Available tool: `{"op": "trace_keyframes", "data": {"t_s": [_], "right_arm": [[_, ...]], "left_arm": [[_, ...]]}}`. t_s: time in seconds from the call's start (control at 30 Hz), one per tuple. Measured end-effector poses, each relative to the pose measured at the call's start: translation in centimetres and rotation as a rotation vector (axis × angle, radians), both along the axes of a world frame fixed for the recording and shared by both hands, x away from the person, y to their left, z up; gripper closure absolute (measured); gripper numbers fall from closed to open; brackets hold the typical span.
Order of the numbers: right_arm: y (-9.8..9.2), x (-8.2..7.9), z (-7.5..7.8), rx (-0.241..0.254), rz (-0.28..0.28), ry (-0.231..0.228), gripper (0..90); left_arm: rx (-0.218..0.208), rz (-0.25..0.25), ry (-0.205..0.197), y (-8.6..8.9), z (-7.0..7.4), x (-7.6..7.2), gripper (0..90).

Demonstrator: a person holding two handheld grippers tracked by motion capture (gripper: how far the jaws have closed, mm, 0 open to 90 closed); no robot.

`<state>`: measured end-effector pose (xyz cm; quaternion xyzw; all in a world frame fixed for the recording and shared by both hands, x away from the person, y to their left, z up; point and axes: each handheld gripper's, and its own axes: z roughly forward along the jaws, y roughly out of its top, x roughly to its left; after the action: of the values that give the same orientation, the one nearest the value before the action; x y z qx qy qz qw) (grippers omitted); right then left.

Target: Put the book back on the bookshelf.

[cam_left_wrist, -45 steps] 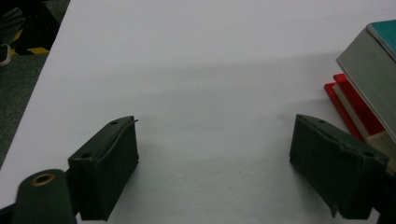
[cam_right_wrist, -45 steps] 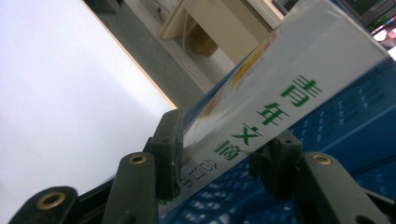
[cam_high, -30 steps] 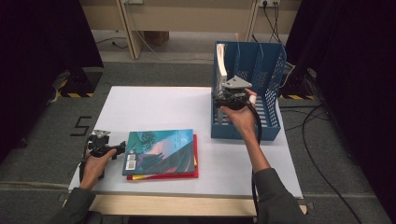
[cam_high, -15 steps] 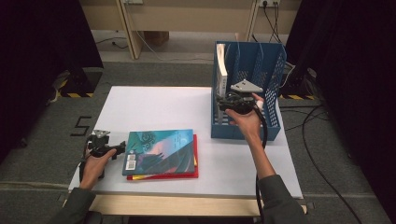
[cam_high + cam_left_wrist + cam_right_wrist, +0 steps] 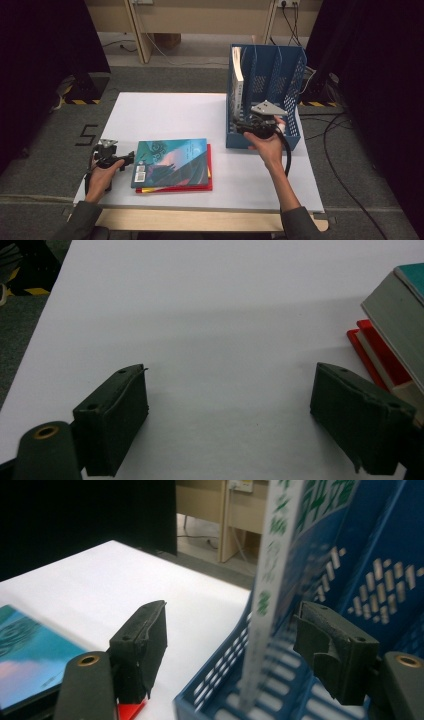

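A: Where does the book stand?

B: The white-spined book [image 5: 236,85] is upright in the left-hand compartment of the blue file rack [image 5: 295,95], leaning against that rack's left wall. In the right gripper view its spine [image 5: 272,575] rises between the two jaws, but neither pad presses on it.

A: So the right tongs have let go?

B: I read it that way. The right tongs [image 5: 248,125] sit low at the front of the rack; their jaws have just been opening, and now they stand apart with the spine loose between them. The book seems to be lodged, so this looks like the release at the end of filing it.

A: And the rest?

B: Two more books lie stacked near the front edge of the white counter [image 5: 165,112]: a teal book [image 5: 170,162] on top of a red book [image 5: 207,180]. The left tongs [image 5: 129,158] rest on the counter just beside the teal book's left edge, jaws wide and nothing between them; in the left gripper view the stack's corner [image 5: 395,310] lies close by the right jaw.

A: What next?

B: By my guess, draw the right tongs back clear of the rack without knocking the spine, then go for the teal book. It lies flat, so one jaw must get under an edge, perhaps with the left tongs steadying the stack
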<state>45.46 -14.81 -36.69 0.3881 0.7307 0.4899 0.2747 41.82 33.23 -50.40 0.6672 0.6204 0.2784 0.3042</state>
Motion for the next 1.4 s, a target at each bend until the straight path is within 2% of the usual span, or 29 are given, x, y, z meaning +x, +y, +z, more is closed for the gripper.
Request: {"op": "trace_keyframes", "data": {"t_s": [0.17,0.4,0.47,0.53,0.7,0.87,0.93,1.1,1.2,1.27,1.4], "right_arm": [[-0.2,-1.3,-1.5,0.083,0.029,0.047,29.5],[-0.3,-2.8,-3.2,0.109,0.04,0.095,28.2],[-0.4,-3.2,-3.7,0.101,0.045,0.11,26.9],[-0.5,-3.6,-4.3,0.122,0.048,0.13,26.9],[-0.6,-4.3,-5.5,0.115,0.065,0.159,22.9],[-0.8,-4.9,-6.1,0.121,0.058,0.162,17.0],[-0.8,-5.2,-6.4,0.121,0.075,0.164,15.9],[-0.6,-5.7,-7.1,0.101,0.093,0.175,15.7],[-0.2,-6.0,-7.6,0.121,0.121,0.204,15.7],[0.0,-6.2,-7.7,0.116,0.131,0.209,15.8],[0.6,-6.7,-7.9,0.122,0.159,0.222,16.8]], "left_arm": [[-0.001,0.0,0.0,0.0,0.0,0.0,14.4],[-0.004,-0.002,0.001,0.0,0.0,0.0,14.5],[-0.006,-0.002,-0.001,0.0,0.0,0.0,14.5],[-0.006,-0.002,-0.001,0.0,0.0,0.0,14.5],[-0.006,-0.002,-0.002,0.0,0.0,0.0,14.5],[-0.008,-0.003,-0.002,0.0,0.0,0.0,14.5],[-0.007,-0.004,-0.002,0.0,0.0,0.0,14.6],[-0.01,-0.018,0.002,0.0,0.1,-0.1,14.9],[-0.019,-0.034,0.008,-0.1,0.1,-0.4,14.8],[-0.034,-0.043,0.011,-0.2,0.3,-0.6,15.0],[-0.036,-0.061,0.001,-0.5,1.0,-1.2,15.0]]}}
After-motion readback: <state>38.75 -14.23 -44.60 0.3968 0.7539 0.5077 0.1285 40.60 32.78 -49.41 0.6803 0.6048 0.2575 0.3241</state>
